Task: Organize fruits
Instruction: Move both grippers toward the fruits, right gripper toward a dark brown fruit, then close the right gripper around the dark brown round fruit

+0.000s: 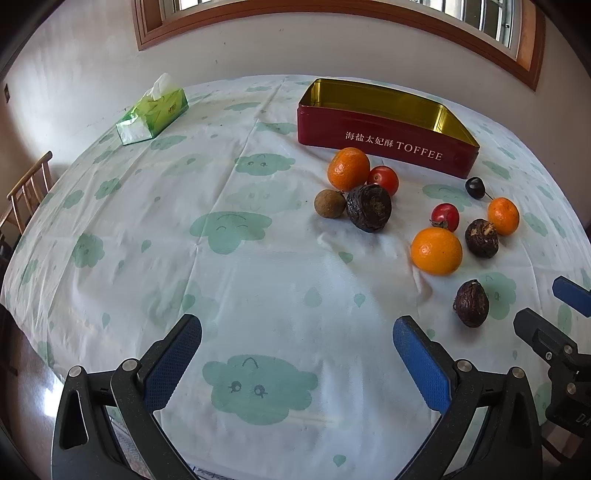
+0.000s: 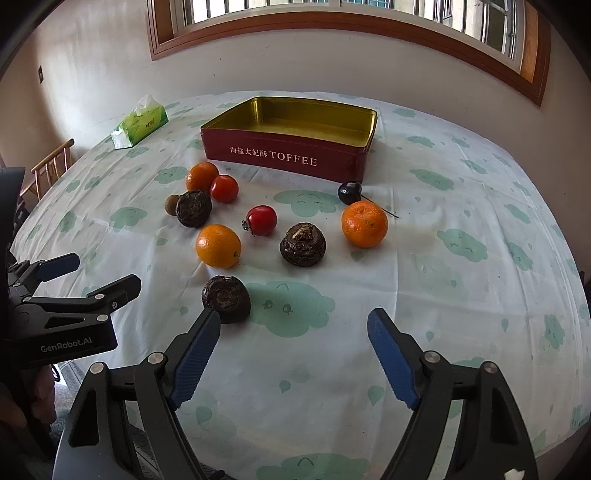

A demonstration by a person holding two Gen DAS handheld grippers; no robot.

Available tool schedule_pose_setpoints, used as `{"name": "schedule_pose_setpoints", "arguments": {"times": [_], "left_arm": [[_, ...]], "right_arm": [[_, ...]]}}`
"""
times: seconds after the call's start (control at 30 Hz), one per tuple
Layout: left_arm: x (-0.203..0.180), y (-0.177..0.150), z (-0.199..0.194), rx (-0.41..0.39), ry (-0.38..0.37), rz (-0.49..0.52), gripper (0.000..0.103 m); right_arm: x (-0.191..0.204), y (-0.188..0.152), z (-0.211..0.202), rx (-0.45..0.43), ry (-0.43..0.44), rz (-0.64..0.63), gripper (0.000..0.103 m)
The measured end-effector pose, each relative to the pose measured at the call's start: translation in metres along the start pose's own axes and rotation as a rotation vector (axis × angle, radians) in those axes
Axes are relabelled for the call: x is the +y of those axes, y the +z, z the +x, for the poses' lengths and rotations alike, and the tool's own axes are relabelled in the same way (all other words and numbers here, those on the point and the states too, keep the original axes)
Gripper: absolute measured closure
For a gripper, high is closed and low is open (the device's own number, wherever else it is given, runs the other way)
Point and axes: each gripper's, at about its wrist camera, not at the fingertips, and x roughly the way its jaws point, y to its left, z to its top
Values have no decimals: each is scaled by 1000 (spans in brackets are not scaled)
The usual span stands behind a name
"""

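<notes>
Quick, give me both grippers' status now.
Left gripper: open, holding nothing.
Right gripper: open, holding nothing, a dark fruit by its left finger.

- We see a bright, daylit room in both views; light comes from the window [image 1: 332,14] above the far wall.
- Soft shadows fall toward us beneath the red tin [image 2: 288,147] and the fruit.
- The tin's gold interior glints mildly.
- Fisheye distortion bows the tablecloth [image 1: 258,258] edges and window frame; the corners are black.
- Focus is fairly sharp centrally, softer at the edges.
</notes>
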Motion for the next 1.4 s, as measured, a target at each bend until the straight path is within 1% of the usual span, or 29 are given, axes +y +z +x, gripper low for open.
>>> {"name": "schedule_pose_setpoints", "arguments": {"times": [0.47,0.63,0.97,1.03,1.07,1.27,1.33,1.4], "left_arm": [[10,0,2,-8,14,-21,0],[14,1,6,-1,16,-31,0],[21,2,13,12,25,-44,0],[21,2,15,15,29,-45,0],[21,2,16,17,29,-45,1],[19,2,20,26,31,-37,1],[18,2,20,27,31,-34,1],[17,2,20,26,32,-29,1]], "right_arm": [[6,5,13,34,17,-31,25],[11,8,25,65,43,-47,32],[27,14,41,88,105,-90,37],[30,14,44,99,139,-95,50],[32,14,45,107,149,-99,53],[35,14,46,98,154,-109,58],[35,13,45,96,161,-108,63],[34,13,45,96,165,-106,65]]}}
